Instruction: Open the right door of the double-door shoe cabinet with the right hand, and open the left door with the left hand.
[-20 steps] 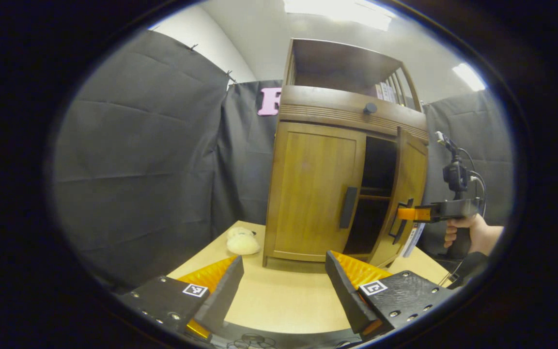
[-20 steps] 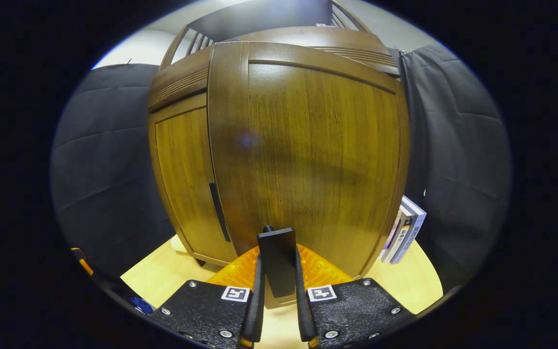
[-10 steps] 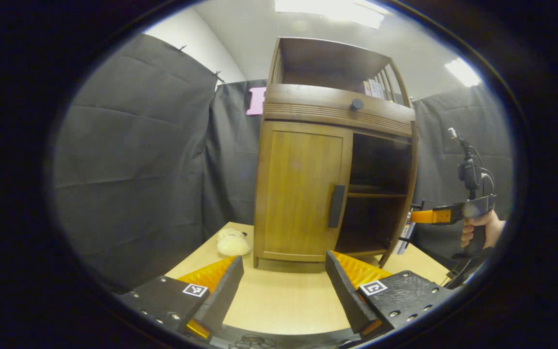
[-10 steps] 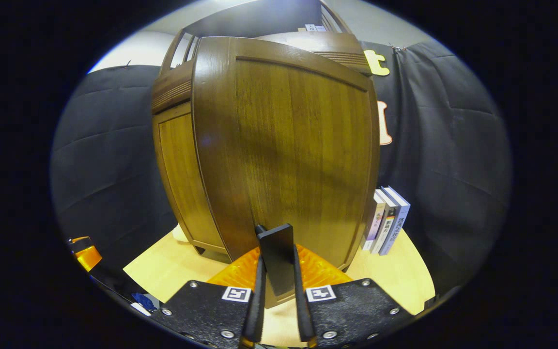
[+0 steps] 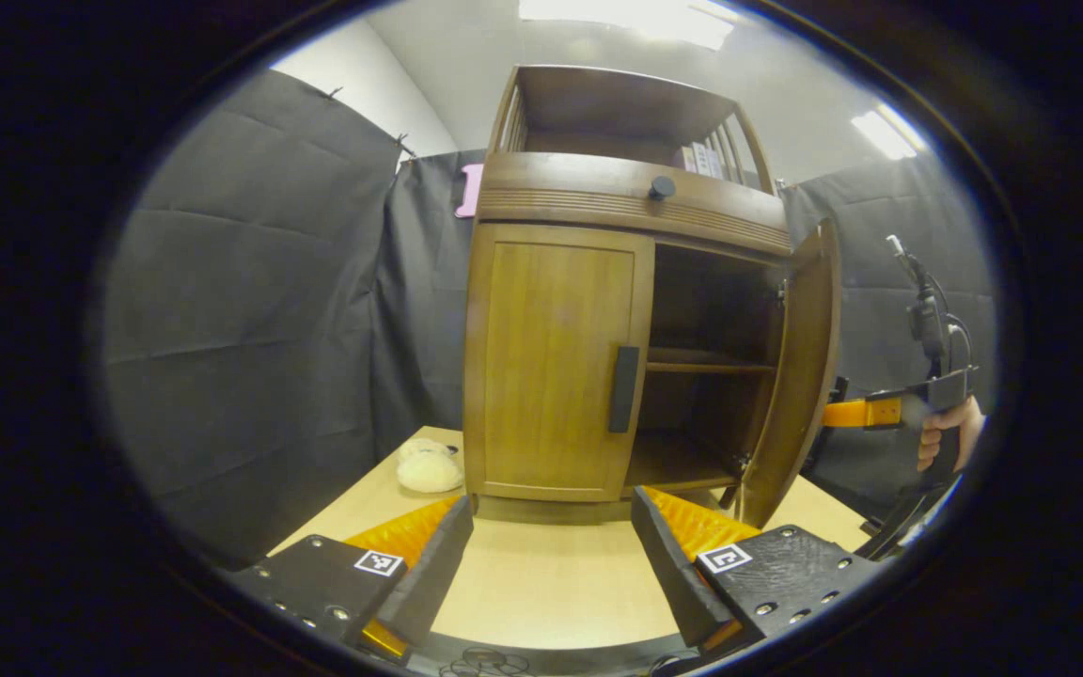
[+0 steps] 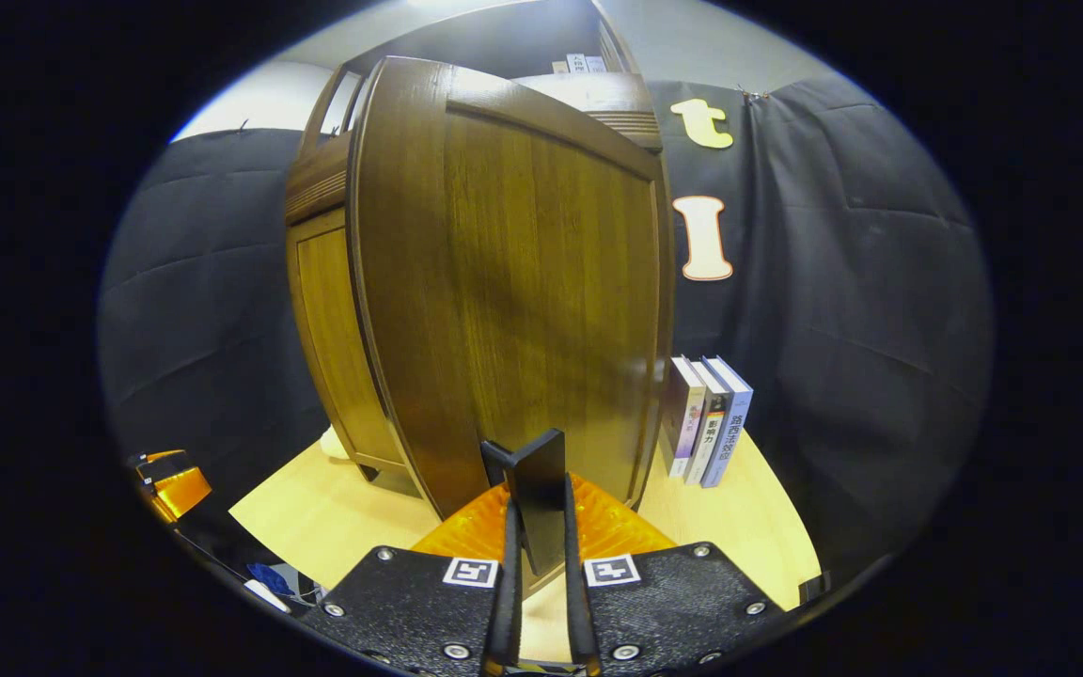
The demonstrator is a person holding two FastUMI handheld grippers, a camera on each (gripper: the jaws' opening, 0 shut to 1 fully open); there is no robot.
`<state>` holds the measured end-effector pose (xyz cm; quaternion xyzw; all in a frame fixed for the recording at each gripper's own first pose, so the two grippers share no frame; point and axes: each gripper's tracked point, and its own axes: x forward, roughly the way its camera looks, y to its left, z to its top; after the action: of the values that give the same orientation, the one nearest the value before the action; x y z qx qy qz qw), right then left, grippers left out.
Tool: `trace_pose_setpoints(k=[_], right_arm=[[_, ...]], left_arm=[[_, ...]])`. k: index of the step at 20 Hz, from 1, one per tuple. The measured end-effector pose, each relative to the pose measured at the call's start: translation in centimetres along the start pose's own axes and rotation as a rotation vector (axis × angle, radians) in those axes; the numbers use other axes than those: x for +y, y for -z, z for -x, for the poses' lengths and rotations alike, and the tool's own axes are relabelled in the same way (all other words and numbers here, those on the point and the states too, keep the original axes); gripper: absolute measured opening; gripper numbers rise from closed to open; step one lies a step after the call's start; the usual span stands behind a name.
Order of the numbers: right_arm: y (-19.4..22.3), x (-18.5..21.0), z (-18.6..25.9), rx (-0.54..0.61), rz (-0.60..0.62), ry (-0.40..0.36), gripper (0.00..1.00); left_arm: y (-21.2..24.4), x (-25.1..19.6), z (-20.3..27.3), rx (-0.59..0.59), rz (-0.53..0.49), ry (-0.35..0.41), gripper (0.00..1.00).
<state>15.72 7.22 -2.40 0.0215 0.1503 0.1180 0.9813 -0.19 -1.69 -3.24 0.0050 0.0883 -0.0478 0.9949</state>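
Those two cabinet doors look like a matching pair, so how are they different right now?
The right door is swung wide open, showing the shelves inside; the left door sits closed. The right gripper has its fingers clamped on the right door's handle; the left door's handle is untouched, with the left gripper open and back from it. Both are brown wood with dark vertical handles.

Spine print on the three upright books (image 6: 706,418) beside the cabinet, too small to read
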Motion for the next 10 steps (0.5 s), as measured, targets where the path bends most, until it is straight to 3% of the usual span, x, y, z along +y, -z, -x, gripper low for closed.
trace_pose_setpoints(k=[2, 4, 6, 10], right_arm=[[0.0, -0.6, 0.3, -0.002, 0.001, -0.001, 0.19], [0.0, -1.3, 0.6, -0.001, 0.011, -0.002, 0.18], [0.2, -2.2, 1.2, 0.006, 0.016, 0.002, 0.16], [0.4, -4.9, 2.2, 0.017, -0.019, 0.015, 0.11]], left_arm=[[0.1, -0.3, -0.4, 0.007, 0.006, 0.016, 0.90], [0.2, -1.1, -0.9, 0.019, 0.010, 0.030, 0.90], [0.1, -1.8, -1.5, 0.026, 0.004, 0.043, 1.00], [-0.7, -3.7, -3.4, 0.017, -0.013, 0.070, 1.00]])
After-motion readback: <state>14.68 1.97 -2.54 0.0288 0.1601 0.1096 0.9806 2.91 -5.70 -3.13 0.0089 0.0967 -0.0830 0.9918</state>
